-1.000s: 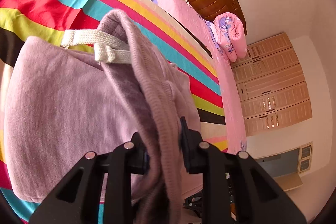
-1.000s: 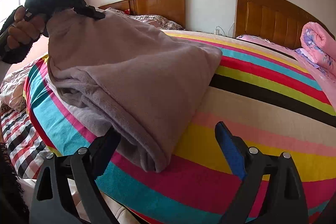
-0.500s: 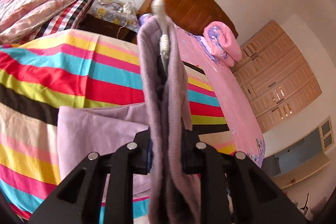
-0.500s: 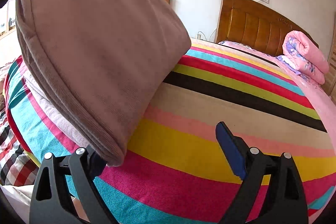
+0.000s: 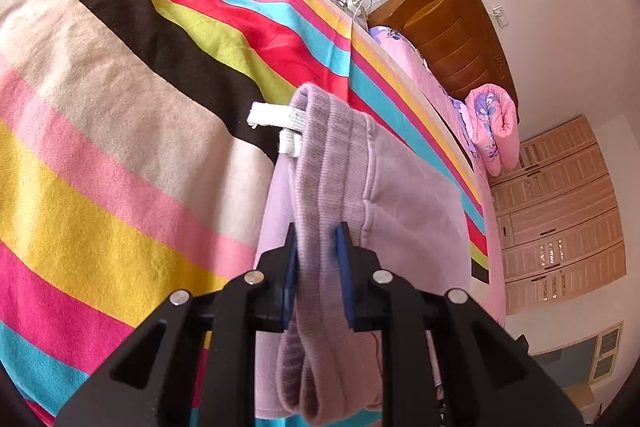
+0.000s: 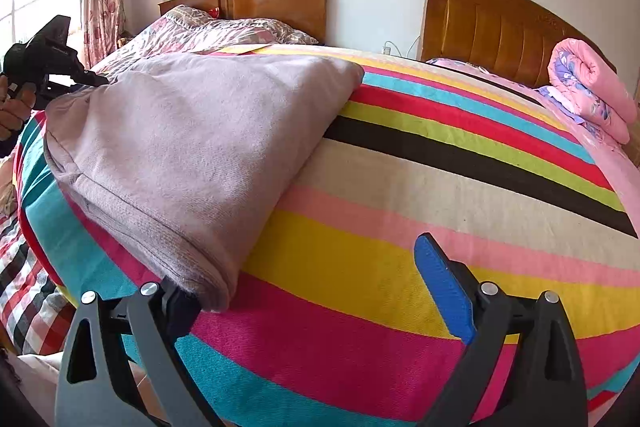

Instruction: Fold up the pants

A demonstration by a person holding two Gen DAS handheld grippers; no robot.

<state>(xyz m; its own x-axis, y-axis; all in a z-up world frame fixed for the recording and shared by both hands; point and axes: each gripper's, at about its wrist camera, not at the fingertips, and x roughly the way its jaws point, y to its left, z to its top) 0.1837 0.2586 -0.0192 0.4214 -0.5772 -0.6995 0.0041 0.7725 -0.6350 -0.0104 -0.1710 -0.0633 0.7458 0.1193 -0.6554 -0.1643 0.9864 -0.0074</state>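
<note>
While the left claw (image 5: 318, 259) is clenched on the ribbed waistband of the lilac pants (image 5: 404, 211), a white drawstring (image 5: 276, 125) sticks out just beside the grip. From the right wrist view, the pants (image 6: 208, 143) lie folded on the striped bed cover (image 6: 420, 227), near its left edge, one corner lifted by the left claw (image 6: 96, 79). Released, the right claw (image 6: 304, 281) hovers over the bed cover, its left finger touching the pants' near fold.
</note>
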